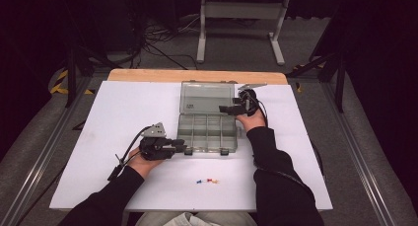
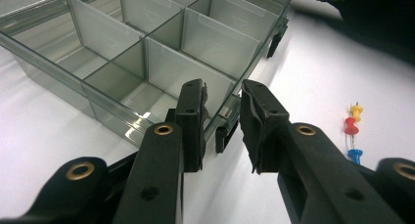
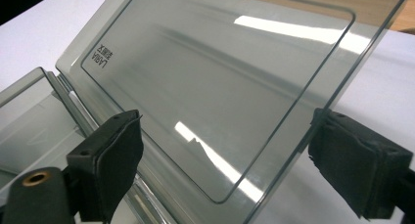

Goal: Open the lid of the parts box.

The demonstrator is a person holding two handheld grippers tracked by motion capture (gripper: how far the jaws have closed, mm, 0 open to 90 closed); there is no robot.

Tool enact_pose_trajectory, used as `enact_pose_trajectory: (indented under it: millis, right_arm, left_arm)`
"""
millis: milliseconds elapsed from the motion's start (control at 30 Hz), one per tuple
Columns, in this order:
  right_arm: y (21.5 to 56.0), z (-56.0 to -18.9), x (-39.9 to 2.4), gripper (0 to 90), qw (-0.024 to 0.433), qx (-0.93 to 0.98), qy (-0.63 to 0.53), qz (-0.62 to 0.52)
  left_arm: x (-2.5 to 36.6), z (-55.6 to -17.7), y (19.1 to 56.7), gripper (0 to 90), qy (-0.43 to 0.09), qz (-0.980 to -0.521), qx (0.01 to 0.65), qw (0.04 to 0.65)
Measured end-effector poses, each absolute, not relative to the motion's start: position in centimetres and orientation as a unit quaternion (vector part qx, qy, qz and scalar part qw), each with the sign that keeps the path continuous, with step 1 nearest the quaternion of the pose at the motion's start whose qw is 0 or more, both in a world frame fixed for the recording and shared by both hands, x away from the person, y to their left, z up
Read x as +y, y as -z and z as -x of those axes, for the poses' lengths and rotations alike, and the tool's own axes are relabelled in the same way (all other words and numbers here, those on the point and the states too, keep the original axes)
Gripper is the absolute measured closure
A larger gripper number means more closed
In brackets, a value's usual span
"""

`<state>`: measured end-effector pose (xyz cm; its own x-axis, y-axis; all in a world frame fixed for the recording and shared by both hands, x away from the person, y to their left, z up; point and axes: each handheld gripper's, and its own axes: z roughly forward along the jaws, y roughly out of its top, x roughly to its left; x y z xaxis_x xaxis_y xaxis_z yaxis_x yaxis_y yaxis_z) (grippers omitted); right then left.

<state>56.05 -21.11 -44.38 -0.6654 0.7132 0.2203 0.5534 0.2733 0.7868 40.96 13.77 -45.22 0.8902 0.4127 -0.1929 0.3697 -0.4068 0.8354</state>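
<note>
A clear compartment box (image 1: 207, 132) sits mid-table, its lid (image 3: 220, 87) already swung back. The left gripper (image 2: 222, 116) is clamped on the box's front wall by a latch; the right gripper (image 3: 225, 170) stands apart around the lid's edge. Pushpins (image 2: 353, 128), seen up close beside the left gripper, likely await sorting.

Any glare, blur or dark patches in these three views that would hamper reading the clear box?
High view: table brightly lit, surroundings nearly black, pins tiny. Left gripper view: box sharp, with a small glint on its near wall; the pins are slightly soft. Right gripper view: bright streaks of glare cross the lid, and the near tool pads look soft.
</note>
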Motion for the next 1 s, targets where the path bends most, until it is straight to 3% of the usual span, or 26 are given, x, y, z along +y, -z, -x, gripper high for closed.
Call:
enact_pose_trajectory:
  millis: [567,1000]
  right_arm:
    - [45.0,-56.2,-21.3,10.5,0.073,0.79,-0.449,-0.411]
    - [44.0,-55.2,-22.3,10.7,0.096,0.789,-0.45,-0.408]
  left_arm:
    - [13.8,-40.9,45.2,69.1,-0.021,-0.841,0.227,0.491]
    - [13.9,-40.6,44.7,62.4,-0.026,-0.836,0.221,0.501]
